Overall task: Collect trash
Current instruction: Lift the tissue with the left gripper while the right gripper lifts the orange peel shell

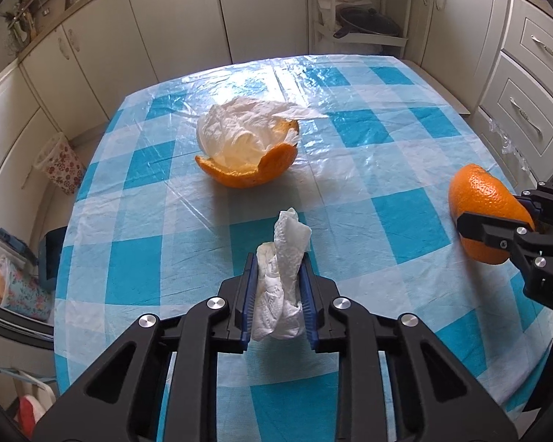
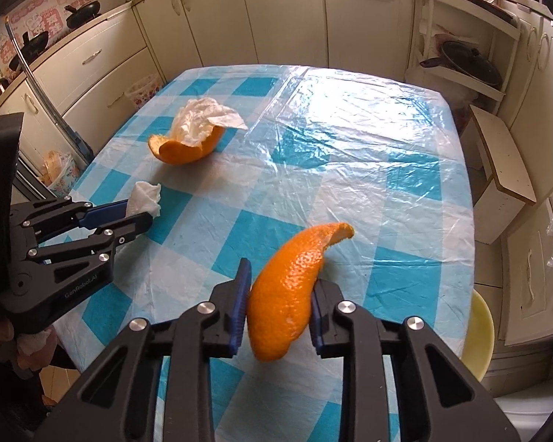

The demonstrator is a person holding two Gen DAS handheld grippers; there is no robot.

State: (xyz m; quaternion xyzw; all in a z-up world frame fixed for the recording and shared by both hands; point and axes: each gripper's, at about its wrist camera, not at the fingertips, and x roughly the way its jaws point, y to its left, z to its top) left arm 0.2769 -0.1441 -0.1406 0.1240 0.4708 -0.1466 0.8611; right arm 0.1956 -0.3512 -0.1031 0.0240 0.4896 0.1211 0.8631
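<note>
Two pieces are in my grip and two are left on the surface [image 1: 350,184], so I judge the step in hand to be carrying this load to a bin. I see a small floral basket [image 1: 61,164] on the floor off the surface's left edge, at about nine o'clock in the left view; it may be the bin, though I cannot be sure. To do it well I would keep both grips firm, lift clear of the plastic cloth so nothing drags, and let go only once each piece hangs over the opening. The left gripper [image 1: 278,276] has its fingers drawn in to a narrow gap, pinching a crumpled tissue [image 1: 282,294] that stands up past the tips. The right gripper [image 2: 278,294] has its fingers a little wider apart, pinching a curved peel [image 2: 287,287] across its middle, both ends sticking out free; the hold looks thin, so I would move it gently. Left behind at twelve o'clock, well apart from both grippers, a cupped peel half [image 1: 254,169] sits on the surface with a tissue wad [image 1: 239,132] nested in it. That pair may lift together.
</note>
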